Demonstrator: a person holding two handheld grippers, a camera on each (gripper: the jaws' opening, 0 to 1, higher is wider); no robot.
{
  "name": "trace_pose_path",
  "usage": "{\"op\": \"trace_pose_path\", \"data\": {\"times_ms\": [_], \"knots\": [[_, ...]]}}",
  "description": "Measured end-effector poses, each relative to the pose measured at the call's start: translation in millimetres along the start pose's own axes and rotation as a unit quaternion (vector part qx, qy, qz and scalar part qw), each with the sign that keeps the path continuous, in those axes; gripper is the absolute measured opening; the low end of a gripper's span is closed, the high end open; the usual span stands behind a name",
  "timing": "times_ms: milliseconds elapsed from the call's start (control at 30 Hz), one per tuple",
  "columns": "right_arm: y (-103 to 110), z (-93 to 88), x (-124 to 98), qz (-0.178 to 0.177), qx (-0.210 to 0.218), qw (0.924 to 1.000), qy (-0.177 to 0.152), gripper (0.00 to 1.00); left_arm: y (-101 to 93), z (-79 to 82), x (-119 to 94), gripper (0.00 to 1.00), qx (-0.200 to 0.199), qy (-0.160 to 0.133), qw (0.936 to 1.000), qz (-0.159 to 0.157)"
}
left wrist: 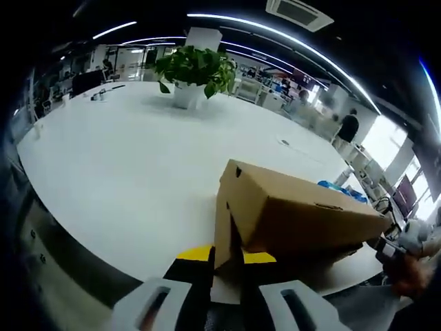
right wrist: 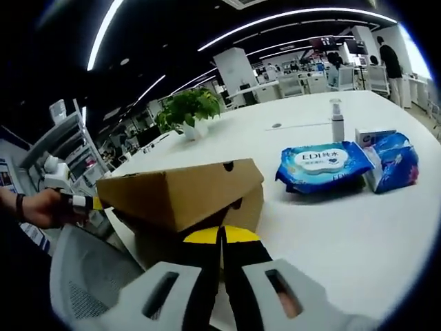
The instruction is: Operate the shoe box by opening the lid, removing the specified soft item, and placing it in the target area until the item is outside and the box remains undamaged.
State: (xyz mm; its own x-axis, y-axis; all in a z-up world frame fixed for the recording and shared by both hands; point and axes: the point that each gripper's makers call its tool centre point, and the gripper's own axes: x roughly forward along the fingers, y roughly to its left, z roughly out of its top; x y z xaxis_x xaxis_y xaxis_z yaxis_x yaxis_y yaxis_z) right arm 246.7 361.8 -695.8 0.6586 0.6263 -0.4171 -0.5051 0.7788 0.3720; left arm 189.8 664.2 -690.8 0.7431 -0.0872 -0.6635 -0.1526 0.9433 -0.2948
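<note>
The brown cardboard shoe box (left wrist: 296, 214) lies near the edge of the white table (left wrist: 124, 158). Its lid (right wrist: 176, 193) sits lifted and tilted over the base (right wrist: 247, 207), with a dark gap under it. My left gripper (left wrist: 226, 265) is shut on the lid's end wall at one short end. My right gripper (right wrist: 222, 241) is shut on the lid's lower edge at the opposite end. In the left gripper view the right gripper (left wrist: 387, 252) shows past the box's far end. In the right gripper view a hand (right wrist: 41, 207) holds the left gripper (right wrist: 79, 202). The box's inside is hidden.
A blue wipes pack (right wrist: 324, 164), blue packets (right wrist: 394, 162) and a small bottle (right wrist: 337, 121) lie on the table beyond the box. A potted plant (left wrist: 193, 69) stands farther back. A mesh chair back (right wrist: 89, 289) is close to the table's edge.
</note>
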Motion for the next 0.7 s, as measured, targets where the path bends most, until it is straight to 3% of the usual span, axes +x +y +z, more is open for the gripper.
{"op": "trace_pose_path", "data": {"times_ms": [367, 500, 700], "knots": [[-3.0, -1.8, -1.8, 0.005, -0.002, 1.0000, 0.003, 0.00, 3.2, 0.8, -2.7, 0.14, -0.007, -0.006, 0.9998, 0.019], [-5.4, -1.2, -3.8, 0.000, -0.012, 0.9999, 0.003, 0.00, 6.4, 3.4, -6.2, 0.14, -0.019, -0.014, 0.9993, 0.030], [-10.5, 2.1, -3.9, -0.004, 0.006, 0.9999, -0.009, 0.00, 14.8, 8.3, -10.4, 0.15, -0.046, -0.026, 0.9977, 0.043]]}}
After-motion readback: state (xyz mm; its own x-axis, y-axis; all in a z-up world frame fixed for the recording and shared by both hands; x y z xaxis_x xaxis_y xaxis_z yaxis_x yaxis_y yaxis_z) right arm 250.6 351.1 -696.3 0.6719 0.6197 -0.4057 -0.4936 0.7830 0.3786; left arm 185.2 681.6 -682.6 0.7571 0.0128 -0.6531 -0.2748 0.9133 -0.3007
